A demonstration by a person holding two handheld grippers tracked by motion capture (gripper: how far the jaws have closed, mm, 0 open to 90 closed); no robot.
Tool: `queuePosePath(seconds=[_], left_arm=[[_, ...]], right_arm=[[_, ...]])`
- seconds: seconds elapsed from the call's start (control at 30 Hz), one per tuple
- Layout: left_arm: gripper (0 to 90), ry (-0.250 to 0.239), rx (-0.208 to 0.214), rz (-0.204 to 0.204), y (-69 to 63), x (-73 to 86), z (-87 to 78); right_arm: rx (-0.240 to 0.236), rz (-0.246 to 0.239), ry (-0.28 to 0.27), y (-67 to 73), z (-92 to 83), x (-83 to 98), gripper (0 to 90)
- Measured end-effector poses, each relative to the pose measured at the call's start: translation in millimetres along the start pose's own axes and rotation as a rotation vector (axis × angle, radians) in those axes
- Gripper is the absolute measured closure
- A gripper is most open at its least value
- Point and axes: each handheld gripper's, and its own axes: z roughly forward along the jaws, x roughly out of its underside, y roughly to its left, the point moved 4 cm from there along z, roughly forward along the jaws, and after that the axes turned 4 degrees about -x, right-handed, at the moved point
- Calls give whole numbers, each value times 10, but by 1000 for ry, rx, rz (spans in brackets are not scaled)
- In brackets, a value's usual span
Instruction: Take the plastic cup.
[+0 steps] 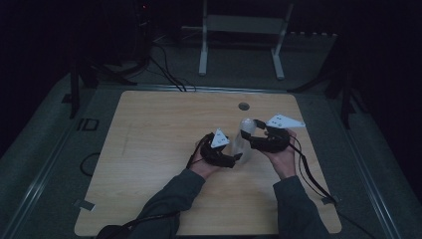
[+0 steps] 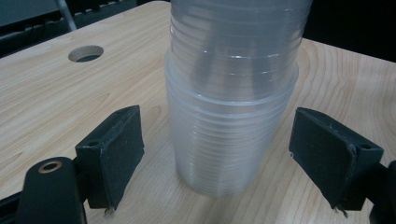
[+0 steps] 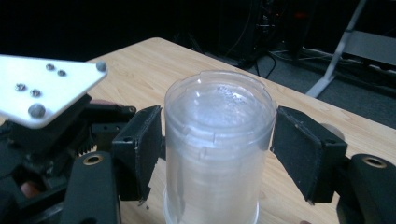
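A stack of clear plastic cups (image 1: 242,143) stands upside down on the wooden table (image 1: 149,149), between my two hands. My left gripper (image 1: 236,157) reaches around the lower part of the stack (image 2: 229,135); its jaws are open, with a gap between each pad and the cups. My right gripper (image 1: 248,130) is at the top of the stack, and its pads (image 3: 140,149) rest against both sides of the top cup (image 3: 217,140). In the right gripper view, the left gripper's white three-cornered plate (image 3: 44,88) shows at the left.
A round cable hole (image 1: 244,106) lies in the tabletop just behind the cups, also visible as the hole (image 2: 86,53) in the left gripper view. A white metal frame (image 1: 244,30) and cables (image 1: 164,69) are on the dark floor beyond the far edge.
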Motion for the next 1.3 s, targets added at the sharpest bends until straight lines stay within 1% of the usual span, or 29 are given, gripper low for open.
queuePosePath(seconds=[0.1, 0.17, 0.33, 0.4, 0.47, 0.57, 0.63, 0.73, 0.87, 1.0, 1.17, 1.3], left_arm=[[176, 2, 1, -3, -9, -4, 32], [169, 0, -1, -10, -11, -6, 60], [152, -7, 2, -17, -32, -24, 115], [149, -18, 0, -22, -41, -40, 133], [147, -25, -7, -27, -43, -59, 147], [146, -38, -6, -39, -43, -87, 162], [142, -40, -10, -41, -46, -102, 184], [142, -48, -12, -54, -56, -117, 223], [155, -40, 0, -49, -71, -121, 265], [200, -39, 1, -51, -85, -114, 278], [204, -36, 0, -46, -87, -120, 275], [204, -36, 1, -43, -84, -115, 275]], right_arm=[[-2, 6, 6, -33, 46, 8, 315], [1, -2, 2, -38, 62, 9, 321], [-3, -18, 8, -13, 87, -11, 349], [-3, -32, 7, 6, 94, -38, 382], [1, -31, 9, 10, 94, -44, 388], [2, -29, 9, 13, 91, -48, 392], [3, -24, 6, 12, 90, -47, 394], [2, -18, 2, 17, 91, -45, 395], [-4, -9, -2, 24, 91, -45, 396], [-8, -10, -5, 32, 87, -47, 396], [-10, -6, -4, 27, 78, -56, 396], [-13, -3, -15, 25, 52, -88, 399]])
